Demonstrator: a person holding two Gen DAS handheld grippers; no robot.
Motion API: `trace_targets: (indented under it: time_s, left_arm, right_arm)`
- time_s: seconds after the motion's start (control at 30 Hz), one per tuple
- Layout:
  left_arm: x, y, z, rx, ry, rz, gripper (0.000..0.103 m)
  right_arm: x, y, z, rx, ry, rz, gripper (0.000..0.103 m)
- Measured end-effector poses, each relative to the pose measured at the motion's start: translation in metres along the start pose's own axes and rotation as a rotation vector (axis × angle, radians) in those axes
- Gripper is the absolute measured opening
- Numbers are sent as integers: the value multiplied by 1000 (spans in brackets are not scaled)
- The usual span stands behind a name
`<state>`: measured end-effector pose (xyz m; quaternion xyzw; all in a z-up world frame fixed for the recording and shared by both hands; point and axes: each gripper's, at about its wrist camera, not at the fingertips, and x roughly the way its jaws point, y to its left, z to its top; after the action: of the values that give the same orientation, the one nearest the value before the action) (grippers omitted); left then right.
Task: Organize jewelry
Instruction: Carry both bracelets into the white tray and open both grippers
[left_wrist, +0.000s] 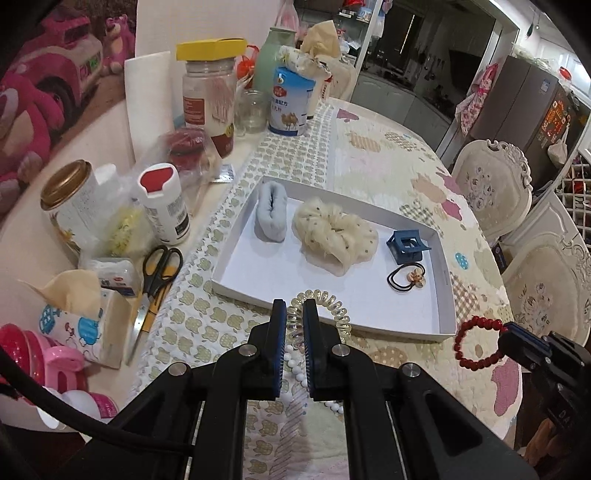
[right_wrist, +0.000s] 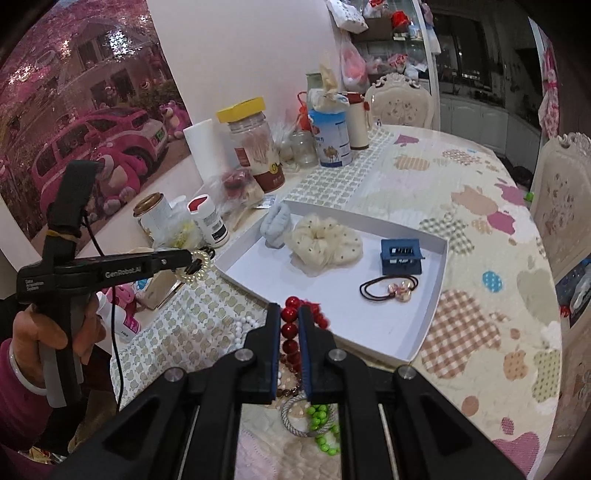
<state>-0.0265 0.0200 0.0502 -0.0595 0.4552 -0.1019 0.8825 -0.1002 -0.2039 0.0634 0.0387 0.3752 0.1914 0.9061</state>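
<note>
The desk (left_wrist: 388, 155), under a quilted patchwork cloth w/ apple & check prints, is seen from both hand-held grippers, each pitched downward. A shallow white card tray (left_wrist: 236, 258) is set at centre.

In the right wrist view, at 9 o'clock, a hand (right_wrist: 55, 332) is wrapped round the left hand-held gripper (right_wrist: 195, 264), marked "GenRobot.AI" & "Data Acquisition System". Its jaws are clamped on a clear spiral coil hair tie (left_wrist: 321, 306), held up just short of the tray's near edge.

The right hand-held gripper (right_wrist: 290, 325) is closed on a glossy red bead bracelet (right_wrist: 290, 328), hanging at 4 o'clock in the left wrist view.

In the tray: cream dotted scrunchie (left_wrist: 336, 232), fuzzy grey-blue clip (left_wrist: 272, 212), blue square claw clip (left_wrist: 406, 245), black elastic w/ charm (left_wrist: 404, 280). White beads (left_wrist: 297, 365) are left on the cloth.
</note>
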Motion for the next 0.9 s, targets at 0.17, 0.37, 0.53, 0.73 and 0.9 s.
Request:
trace_targets:
  time_s: [0.17, 0.37, 0.53, 0.73, 0.9]
  left_arm:
    - [-3, 1, 2, 2, -10, 20, 1]
    - [5, 5, 7, 6, 3, 31, 1]
    - [22, 17, 19, -32, 33, 8, 3]
    - [61, 27, 35, -71, 93, -18, 3]
    - [96, 22, 45, -62, 134, -13, 3]
  right_arm:
    - [0, 1, 5, -15, -7, 4, 9]
    - [6, -2, 12, -17, -1, 2, 9]
    - [16, -11, 20, -14, 11, -20, 9]
    - [43, -25, 31, 26, 41, -37, 9]
    - [82, -28, 35, 51, 86, -37, 9]
